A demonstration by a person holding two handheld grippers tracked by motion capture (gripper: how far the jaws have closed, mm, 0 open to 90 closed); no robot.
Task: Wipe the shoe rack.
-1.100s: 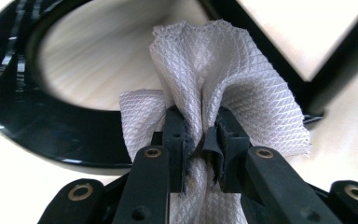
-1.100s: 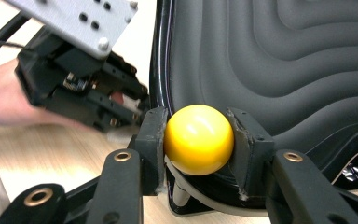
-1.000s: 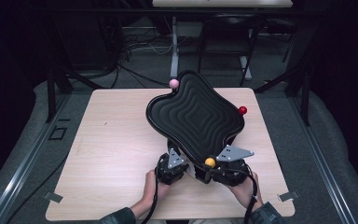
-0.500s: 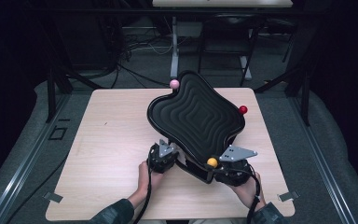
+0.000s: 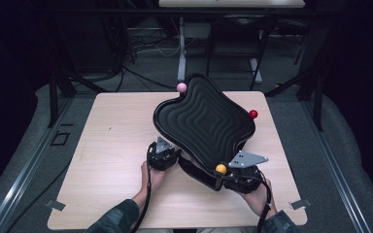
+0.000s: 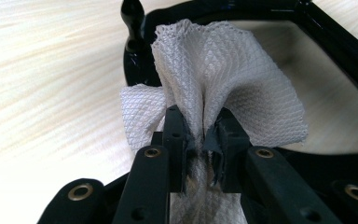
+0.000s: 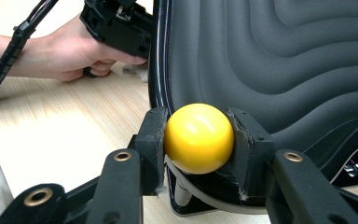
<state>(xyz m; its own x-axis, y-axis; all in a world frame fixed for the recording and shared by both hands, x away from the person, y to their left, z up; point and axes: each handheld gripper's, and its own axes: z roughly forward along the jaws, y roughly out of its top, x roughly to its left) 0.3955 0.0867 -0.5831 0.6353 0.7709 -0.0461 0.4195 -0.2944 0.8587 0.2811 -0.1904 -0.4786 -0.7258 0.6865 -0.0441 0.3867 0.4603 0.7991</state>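
The black wavy tray [image 5: 206, 121] sits tilted on the table [image 5: 102, 145], right gripper [image 5: 233, 177] clamped tight on its yellow knob [image 7: 199, 138]. Left gripper [image 5: 162, 156] has slid left, away from the tray's edge — the left gripper view shows it pinching a white cloth [image 6: 214, 79], which you can't make out from above.

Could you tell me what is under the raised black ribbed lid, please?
Under the lid, the left tongs pinch a white cloth beside a black frame with bare table inside it. Farther under, the lid covers everything.
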